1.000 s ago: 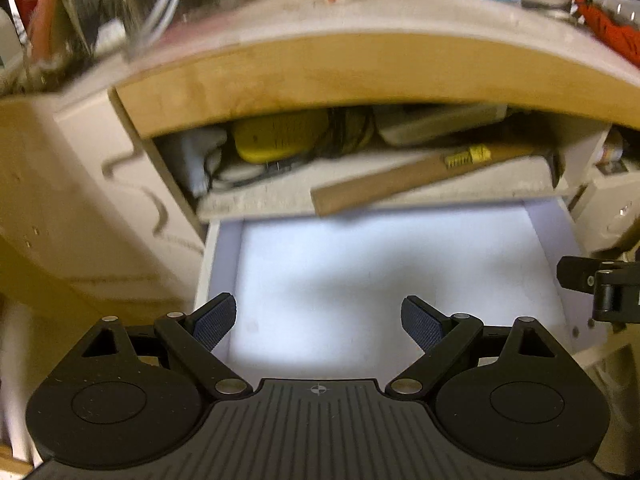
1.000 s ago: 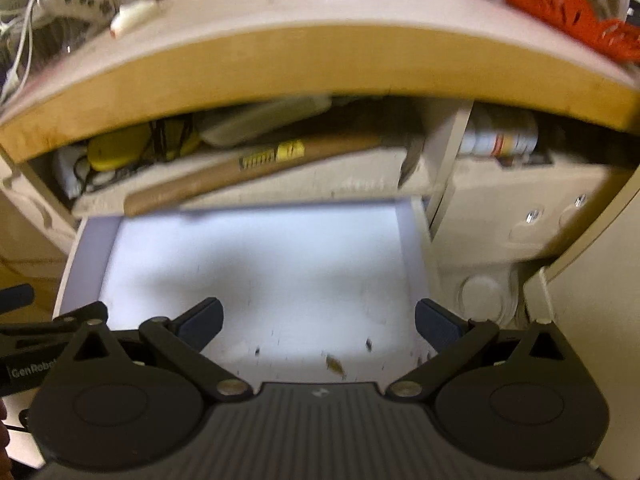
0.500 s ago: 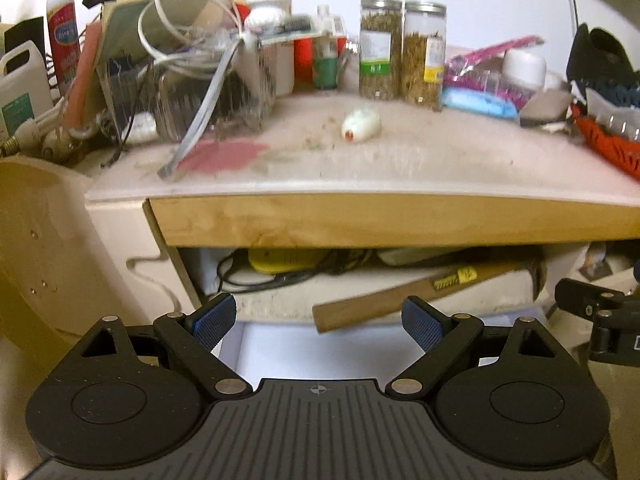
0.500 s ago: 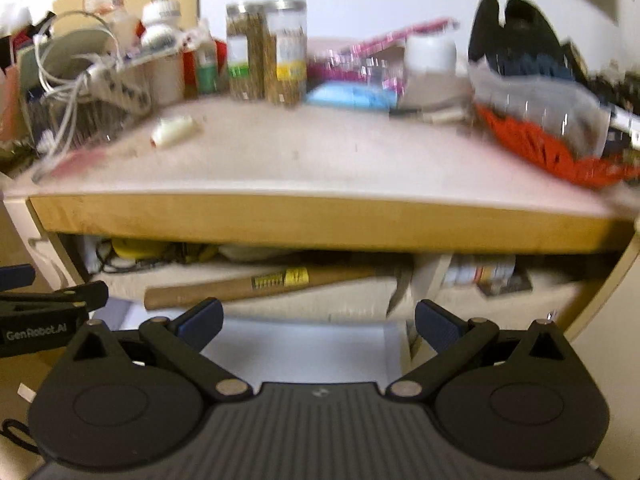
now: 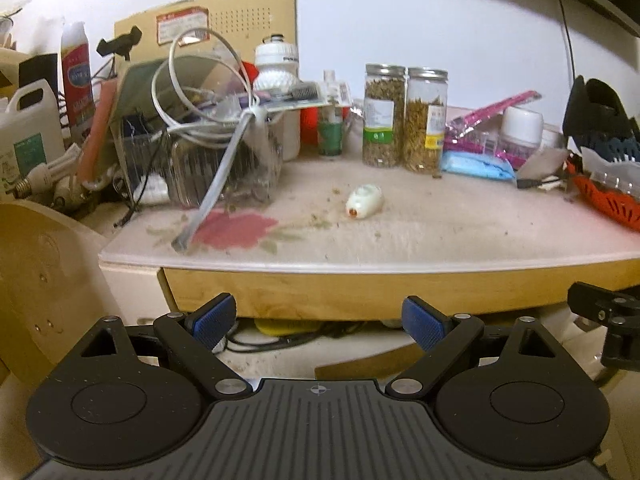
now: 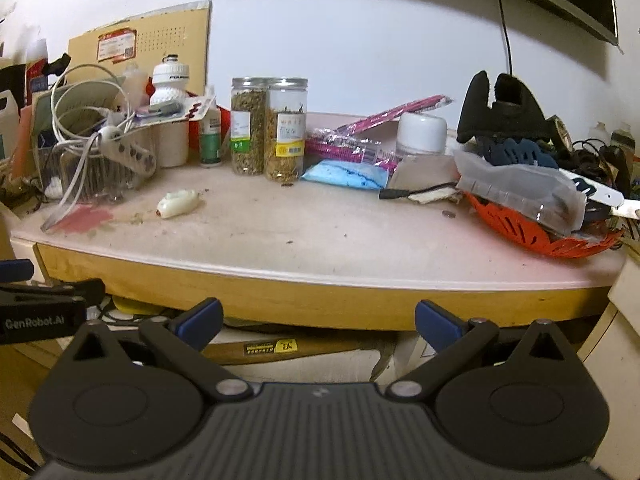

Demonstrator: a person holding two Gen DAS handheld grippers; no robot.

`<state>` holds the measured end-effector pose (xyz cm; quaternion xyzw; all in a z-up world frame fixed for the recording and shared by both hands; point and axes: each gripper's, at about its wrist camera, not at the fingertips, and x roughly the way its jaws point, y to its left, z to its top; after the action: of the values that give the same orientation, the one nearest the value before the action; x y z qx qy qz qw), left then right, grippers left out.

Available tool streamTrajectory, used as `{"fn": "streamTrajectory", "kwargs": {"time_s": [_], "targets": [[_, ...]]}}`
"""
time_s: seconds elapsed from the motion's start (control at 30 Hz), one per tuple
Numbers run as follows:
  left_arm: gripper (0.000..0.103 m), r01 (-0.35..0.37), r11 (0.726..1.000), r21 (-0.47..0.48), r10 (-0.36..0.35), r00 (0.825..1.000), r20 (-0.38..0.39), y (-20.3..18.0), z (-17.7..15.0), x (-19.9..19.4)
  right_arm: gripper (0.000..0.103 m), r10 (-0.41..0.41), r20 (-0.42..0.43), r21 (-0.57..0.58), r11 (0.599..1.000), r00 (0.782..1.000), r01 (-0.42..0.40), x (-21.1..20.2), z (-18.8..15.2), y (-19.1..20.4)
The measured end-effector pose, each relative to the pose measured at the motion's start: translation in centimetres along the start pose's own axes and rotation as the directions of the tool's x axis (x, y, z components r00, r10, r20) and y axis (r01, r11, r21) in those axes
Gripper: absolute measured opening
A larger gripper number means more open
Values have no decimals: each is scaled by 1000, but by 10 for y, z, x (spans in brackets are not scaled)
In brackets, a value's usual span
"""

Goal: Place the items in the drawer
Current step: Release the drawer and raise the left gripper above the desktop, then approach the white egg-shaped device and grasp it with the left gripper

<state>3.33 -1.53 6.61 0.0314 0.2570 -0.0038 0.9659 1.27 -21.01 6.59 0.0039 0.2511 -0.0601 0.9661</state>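
- Drawer: hardly visible in either view; on the tabletop (image 5: 420, 236) a small white bottle (image 5: 364, 201) lies on its side, right of a clear bin (image 5: 224, 168) of cables. The left gripper (image 5: 318, 318) hangs before the table edge, fingers spread wide, empty.
- Right wrist view: the right gripper (image 6: 318, 320) is likewise spread and empty. Two jars (image 6: 267, 128) stand far back, an orange basket (image 6: 532, 232) at right; the white bottle (image 6: 177, 204) lies left.
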Motion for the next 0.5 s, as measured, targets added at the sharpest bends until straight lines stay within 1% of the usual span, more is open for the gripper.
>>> {"fn": "streamTrajectory", "kwargs": {"time_s": [0.23,0.33,0.5], "targets": [[92,0,1000,11,-1,999,52,-1,5,-4,102,-5,19,20,1000,1000,5,-2,1,-2],[92,12,1000,5,-12,997,77,-1,6,-6,103,-3,23,20,1000,1000,3,-3,1,-2],[92,19,1000,18,-21,995,101,-3,7,-9,102,-3,42,29,1000,999,2,-6,2,-2]]}}
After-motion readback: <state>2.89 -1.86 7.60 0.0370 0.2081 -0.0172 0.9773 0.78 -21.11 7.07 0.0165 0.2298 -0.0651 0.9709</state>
